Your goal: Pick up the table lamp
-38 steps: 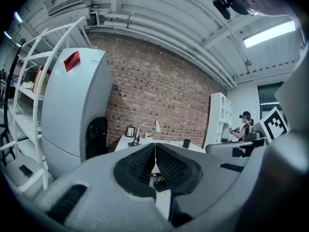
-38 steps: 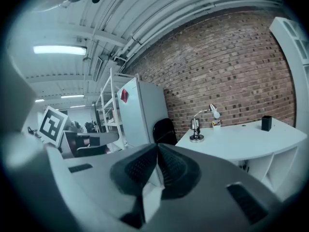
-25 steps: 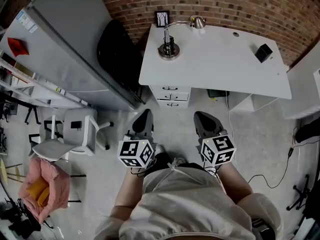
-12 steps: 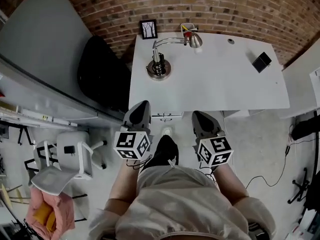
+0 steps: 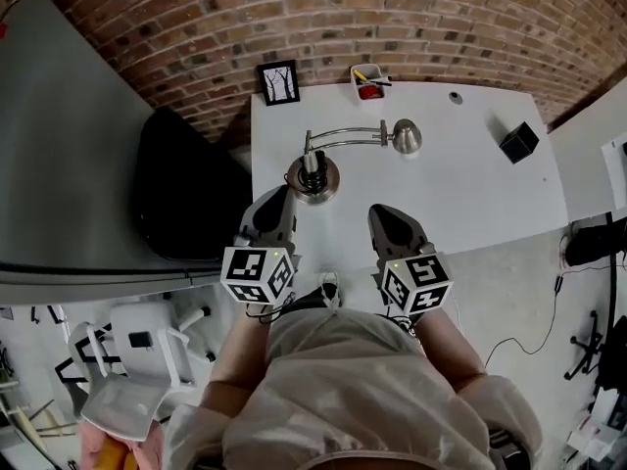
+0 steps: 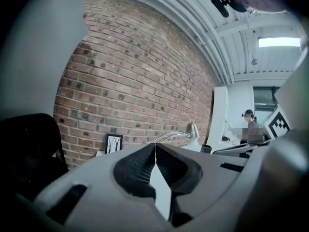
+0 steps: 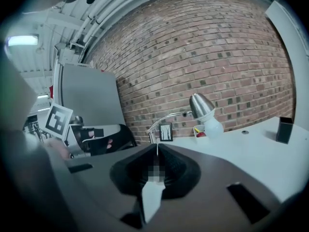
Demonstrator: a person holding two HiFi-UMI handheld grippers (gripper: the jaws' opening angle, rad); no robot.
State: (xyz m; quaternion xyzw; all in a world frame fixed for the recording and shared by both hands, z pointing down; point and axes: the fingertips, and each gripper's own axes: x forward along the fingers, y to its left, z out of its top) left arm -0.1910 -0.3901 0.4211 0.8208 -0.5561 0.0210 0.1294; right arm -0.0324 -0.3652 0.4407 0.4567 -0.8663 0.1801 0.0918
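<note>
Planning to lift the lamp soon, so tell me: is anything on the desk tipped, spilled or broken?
Nothing stands out. The table lamp stands upright on the white desk, the picture frame and pen cup are upright at the back, and no spill shows.

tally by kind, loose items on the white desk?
table lamp: 1
picture frame: 1
pen cup: 1
black box: 1
Total: 4
</note>
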